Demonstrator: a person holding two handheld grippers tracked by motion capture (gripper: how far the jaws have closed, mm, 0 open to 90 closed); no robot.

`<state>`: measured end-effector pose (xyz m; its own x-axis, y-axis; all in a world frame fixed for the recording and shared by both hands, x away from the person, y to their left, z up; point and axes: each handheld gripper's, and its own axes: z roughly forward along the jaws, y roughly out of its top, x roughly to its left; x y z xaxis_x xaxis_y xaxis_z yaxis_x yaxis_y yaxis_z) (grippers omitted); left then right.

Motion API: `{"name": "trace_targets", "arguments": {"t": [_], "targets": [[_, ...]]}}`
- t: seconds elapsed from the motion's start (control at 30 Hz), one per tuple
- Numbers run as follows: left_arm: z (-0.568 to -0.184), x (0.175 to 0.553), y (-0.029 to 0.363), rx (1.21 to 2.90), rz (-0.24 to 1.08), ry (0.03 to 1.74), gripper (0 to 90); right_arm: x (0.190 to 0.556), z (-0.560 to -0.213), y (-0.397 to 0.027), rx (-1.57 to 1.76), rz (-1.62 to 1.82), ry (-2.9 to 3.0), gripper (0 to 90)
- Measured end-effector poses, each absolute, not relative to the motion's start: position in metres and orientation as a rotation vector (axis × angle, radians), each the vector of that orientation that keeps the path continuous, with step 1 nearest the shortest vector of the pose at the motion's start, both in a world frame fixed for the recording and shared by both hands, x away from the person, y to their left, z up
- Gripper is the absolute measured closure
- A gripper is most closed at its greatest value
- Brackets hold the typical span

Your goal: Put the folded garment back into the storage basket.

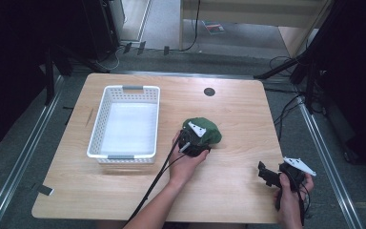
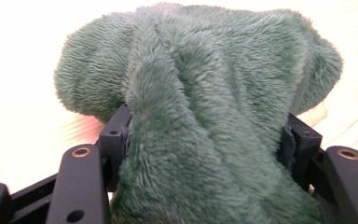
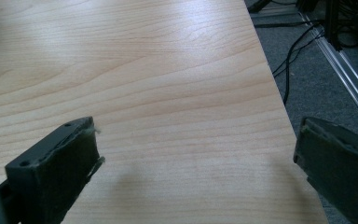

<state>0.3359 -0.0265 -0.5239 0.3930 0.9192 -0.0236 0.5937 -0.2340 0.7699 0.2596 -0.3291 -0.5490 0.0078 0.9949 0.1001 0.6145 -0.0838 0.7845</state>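
— Where's the green plush cloth (image 1: pixel 204 130)?
— Near the middle of the wooden table (image 1: pixel 233 181), just right of the white basket (image 1: pixel 125 122), bunched into a mound.

— And the left gripper (image 1: pixel 194 140)?
— Pushed into the near-left side of the mound, held by the left hand (image 1: pixel 186 163). Seen in the left gripper view closed on a thick fold of the cloth (image 2: pixel 200 116): fur bulging up and outward between the two black jaws, pressed against both inner faces, rest of the mound spread beyond them over the tabletop.

— Lifted or resting?
— Cannot tell from the fur alone; in the high view, looks to sit on the table.

— Right gripper (image 1: pixel 265 173)?
— Well apart, near the right front corner, in the right hand (image 1: pixel 291 198). Jaws spread wide in the right gripper view, nothing between them but bare wood (image 3: pixel 168 93), one jaw reaching past the table's right edge over grey floor (image 3: pixel 303 93).

— Basket?
— White perforated sides, bare white bottom.
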Motion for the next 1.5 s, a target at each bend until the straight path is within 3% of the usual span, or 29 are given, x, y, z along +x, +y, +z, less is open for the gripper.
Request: {"name": "trace_targets", "arguments": {"t": [1.5], "targets": [[-0.438,0.314,0.032,1.735,0.622,1.173,42.0,0.260,-0.549,-0.328,1.745,0.906,1.655,0.0]]}}
